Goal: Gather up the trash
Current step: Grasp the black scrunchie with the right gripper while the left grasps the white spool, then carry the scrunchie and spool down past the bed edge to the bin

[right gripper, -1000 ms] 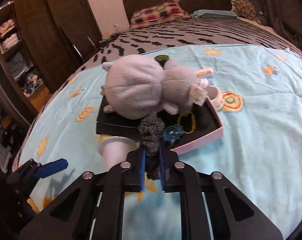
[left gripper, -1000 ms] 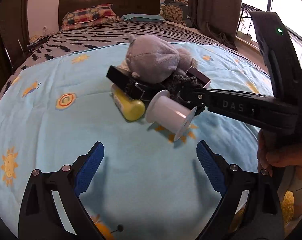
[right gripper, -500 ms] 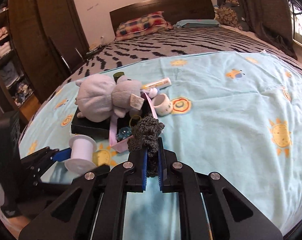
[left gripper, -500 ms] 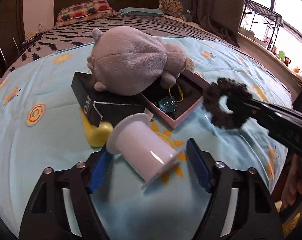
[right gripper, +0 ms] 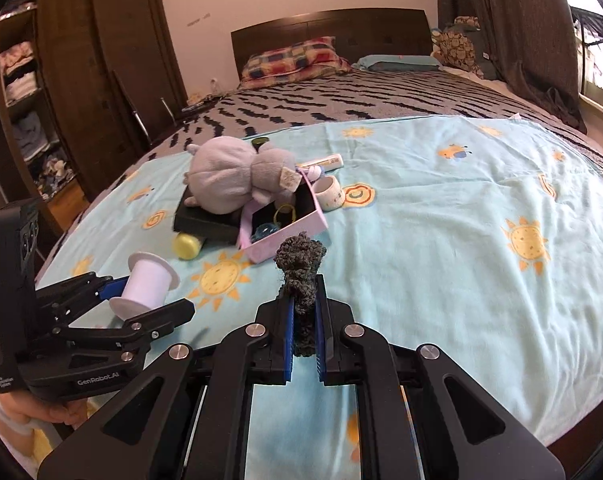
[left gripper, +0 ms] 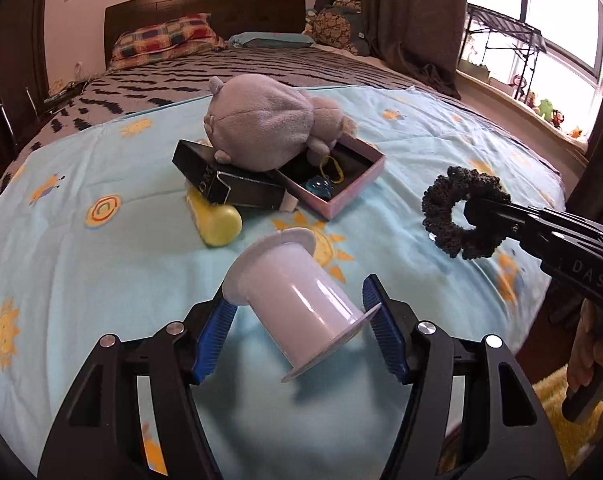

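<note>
A white empty spool point(left gripper: 297, 304) lies on its side on the light blue sun-print sheet point(left gripper: 101, 272), between the fingers of my left gripper point(left gripper: 301, 332). The jaws stand around it, with a gap on each side. The spool also shows in the right wrist view point(right gripper: 145, 284). My right gripper point(right gripper: 303, 316) is shut on a dark grey knitted scrunchie point(right gripper: 299, 272) and holds it above the sheet. In the left wrist view the scrunchie point(left gripper: 457, 216) hangs from the right gripper at the right.
A grey plush toy point(left gripper: 261, 128) lies on a black box point(left gripper: 229, 184) and an open pink box point(left gripper: 333, 184) holding small items. A yellow bottle point(left gripper: 217, 220) lies by the black box. A roll of tape point(right gripper: 329, 194) and a tube point(right gripper: 325, 162) lie beyond. The bed's edge is near.
My left gripper has moved forward until the spool lies between its fingers. My right gripper has lifted the scrunchie out of the pink box and drawn it back to the right.
</note>
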`<action>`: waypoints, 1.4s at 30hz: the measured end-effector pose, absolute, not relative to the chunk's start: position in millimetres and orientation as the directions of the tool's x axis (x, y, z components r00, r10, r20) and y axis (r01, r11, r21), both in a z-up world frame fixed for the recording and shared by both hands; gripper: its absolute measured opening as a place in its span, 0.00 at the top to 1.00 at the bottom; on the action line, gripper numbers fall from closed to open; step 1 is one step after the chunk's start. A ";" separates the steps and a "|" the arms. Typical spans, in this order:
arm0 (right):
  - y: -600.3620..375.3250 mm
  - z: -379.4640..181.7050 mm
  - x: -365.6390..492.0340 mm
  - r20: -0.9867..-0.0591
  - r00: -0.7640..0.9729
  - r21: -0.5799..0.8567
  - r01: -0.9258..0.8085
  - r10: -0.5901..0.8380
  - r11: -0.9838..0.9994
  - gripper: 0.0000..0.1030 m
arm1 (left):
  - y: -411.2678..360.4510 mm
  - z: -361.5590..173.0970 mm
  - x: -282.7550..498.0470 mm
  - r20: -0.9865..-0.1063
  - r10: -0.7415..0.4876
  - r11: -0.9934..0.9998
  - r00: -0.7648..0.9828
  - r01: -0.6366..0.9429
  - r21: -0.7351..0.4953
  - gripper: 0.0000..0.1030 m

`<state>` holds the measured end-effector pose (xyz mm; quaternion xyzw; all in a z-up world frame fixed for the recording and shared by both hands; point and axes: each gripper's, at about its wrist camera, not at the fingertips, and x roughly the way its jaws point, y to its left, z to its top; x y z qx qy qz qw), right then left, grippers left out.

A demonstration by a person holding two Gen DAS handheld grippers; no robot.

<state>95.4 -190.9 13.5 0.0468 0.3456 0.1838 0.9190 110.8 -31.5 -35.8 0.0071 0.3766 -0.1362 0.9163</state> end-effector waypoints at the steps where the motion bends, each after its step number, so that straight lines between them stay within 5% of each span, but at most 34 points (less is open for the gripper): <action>1: -190.7 14.5 88.5 -0.614 0.695 0.217 -0.308 0.375 0.926 0.91 | -30.4 -34.0 100.9 -0.687 -0.256 0.960 0.681 0.262 -0.098 0.41; 15: -203.2 -22.9 -21.3 -0.651 0.668 0.282 -0.228 0.360 0.932 0.90 | -40.8 -44.6 -6.3 -0.678 -0.361 0.920 0.640 0.364 -0.145 0.41; 31: -203.4 -112.1 -56.2 -0.819 0.482 0.289 -0.121 0.310 0.950 0.90 | -70.4 -158.5 -24.5 -0.851 -0.345 0.903 0.396 0.388 -0.186 0.41; 42: -190.6 -176.1 -46.0 -0.866 0.384 0.310 -0.094 0.321 0.946 0.90 | -78.7 -221.0 -15.9 -0.888 -0.320 0.909 0.330 0.370 -0.190 0.41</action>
